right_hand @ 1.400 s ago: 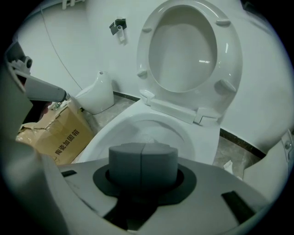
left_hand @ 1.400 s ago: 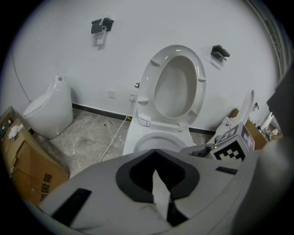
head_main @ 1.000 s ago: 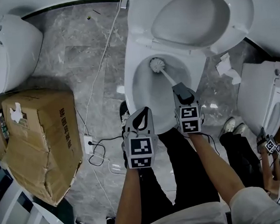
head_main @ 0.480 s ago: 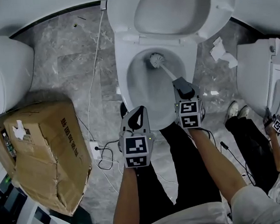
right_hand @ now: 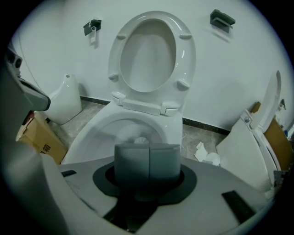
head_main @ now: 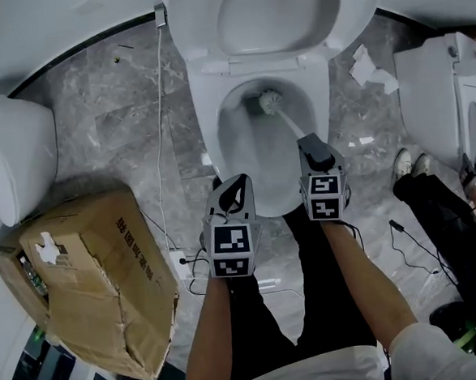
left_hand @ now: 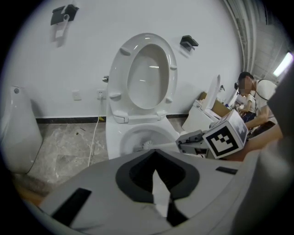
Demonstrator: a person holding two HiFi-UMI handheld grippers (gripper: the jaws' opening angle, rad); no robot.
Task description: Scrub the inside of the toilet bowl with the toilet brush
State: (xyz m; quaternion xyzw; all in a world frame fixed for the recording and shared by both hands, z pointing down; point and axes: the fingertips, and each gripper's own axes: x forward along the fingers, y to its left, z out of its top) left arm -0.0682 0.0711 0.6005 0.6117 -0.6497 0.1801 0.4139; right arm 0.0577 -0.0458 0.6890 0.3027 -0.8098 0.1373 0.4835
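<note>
Gripping the toilet brush by its handle, the right gripper holds the bristle head inside the toilet bowl, toward its back wall. The left gripper hovers over the bowl's front rim, jaws closed together, empty.

Only a blurred tip of the toilet brush shows above the right tongs, which hide its handle. The head view's top edge crops the toilet lid.

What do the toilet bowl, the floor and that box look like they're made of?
Toilet bowl: probably glazed white ceramic, smooth and glossy. Floor: polished grey stone or stone-look tile, with pale veining. Box: brown cardboard, matte, creased and dented.
</note>
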